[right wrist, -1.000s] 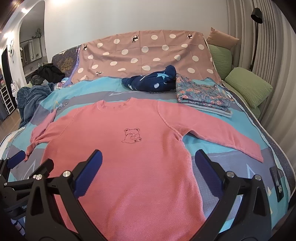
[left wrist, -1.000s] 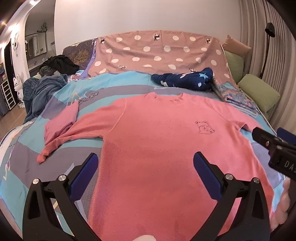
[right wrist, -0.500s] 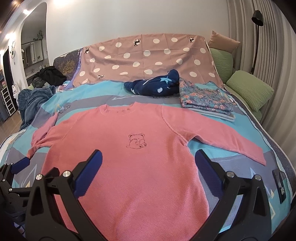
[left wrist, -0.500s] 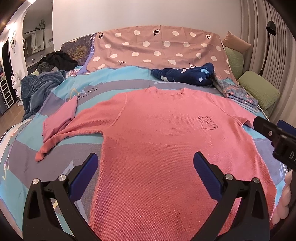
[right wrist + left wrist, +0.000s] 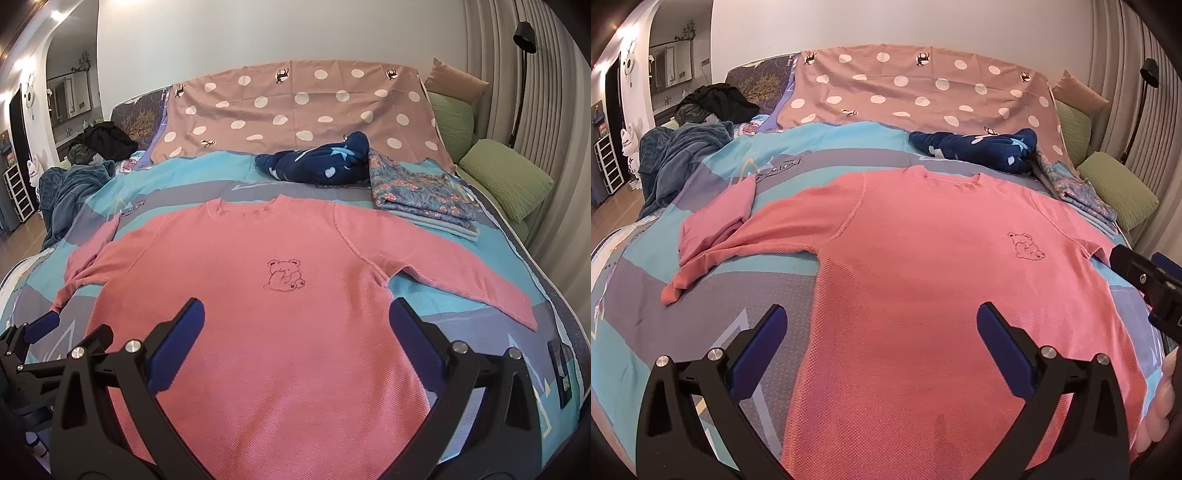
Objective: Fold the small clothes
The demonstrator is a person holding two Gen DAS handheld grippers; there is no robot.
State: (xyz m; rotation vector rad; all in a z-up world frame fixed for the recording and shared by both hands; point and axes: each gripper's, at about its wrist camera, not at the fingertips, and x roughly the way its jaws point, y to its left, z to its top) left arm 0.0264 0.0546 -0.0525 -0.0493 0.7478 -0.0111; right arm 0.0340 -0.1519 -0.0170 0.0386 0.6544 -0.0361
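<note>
A pink long-sleeved sweater [image 5: 923, 266] with a small bear outline lies flat, front up, on the bed; it also shows in the right wrist view [image 5: 258, 295]. Its left sleeve [image 5: 713, 236] is bunched and folded over itself. Its right sleeve [image 5: 461, 273] lies stretched out. My left gripper [image 5: 882, 332] is open and empty above the sweater's lower body. My right gripper [image 5: 295, 328] is open and empty above the lower body too, and its tip shows at the right edge of the left wrist view [image 5: 1145, 280].
The bed has a blue and grey cover [image 5: 746, 295]. A navy star-print garment [image 5: 317, 162] and a folded floral stack [image 5: 424, 195] lie beyond the sweater. Green pillows [image 5: 506, 177] line the right side. A dark blanket pile [image 5: 676, 155] sits far left. A dark phone-like object [image 5: 561, 373] lies at right.
Both grippers have moved a little back and up from the sweater, so more of the bed shows. Both stay open. The sweater has not moved.
</note>
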